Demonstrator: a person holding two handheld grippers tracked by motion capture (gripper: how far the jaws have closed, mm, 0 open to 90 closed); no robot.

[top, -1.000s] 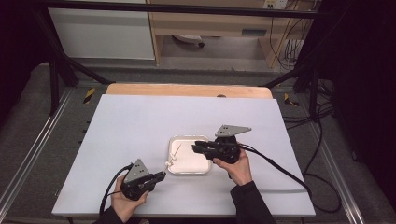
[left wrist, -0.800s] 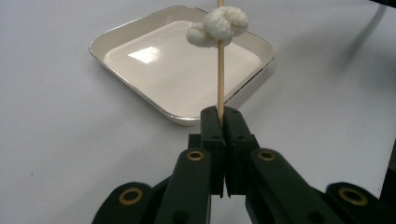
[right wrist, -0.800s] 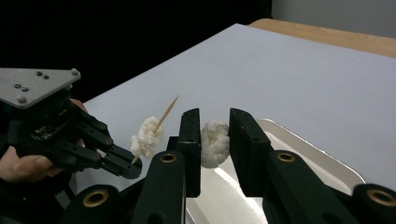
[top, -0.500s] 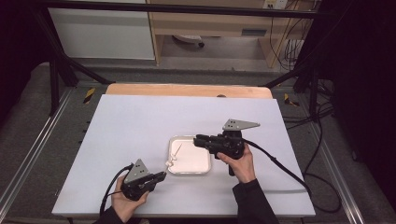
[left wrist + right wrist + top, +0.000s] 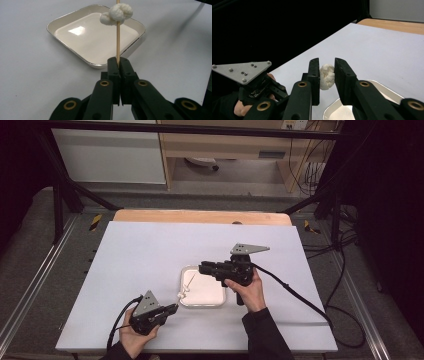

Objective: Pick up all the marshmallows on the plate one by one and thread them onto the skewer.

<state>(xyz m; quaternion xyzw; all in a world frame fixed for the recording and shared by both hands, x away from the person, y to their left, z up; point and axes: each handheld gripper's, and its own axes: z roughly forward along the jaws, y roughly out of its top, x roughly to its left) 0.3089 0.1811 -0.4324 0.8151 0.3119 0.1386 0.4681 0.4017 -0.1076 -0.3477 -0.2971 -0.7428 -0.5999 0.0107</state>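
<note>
Lifted clear of the tray [image 5: 202, 300] since a second ago, the right gripper [image 5: 204, 268] now hovers above its far edge, jaws pinching a white puff [image 5: 326, 76]. Nearest the person, the left gripper [image 5: 172, 308] rests low on the white bench [image 5: 140, 255], unmoved, its jaws pressed together on a thin skewer [image 5: 117, 37]. That stick slants up over the tray's near corner and already carries a knot of white pieces [image 5: 117, 14] partway along. The tray itself, square and shallow, lies bare between the two hands. Beyond it, the right hand [image 5: 247, 292] holds its gripper level, jaws pointing toward the left side of the bench, the puff well apart from the skewer tip. Threading looks to be the step in hand; done well, it likely calls for lining the puff's middle up with the point, keeping the stick steady, and sliding on gently so the soft piece neither splits nor slips.
</note>
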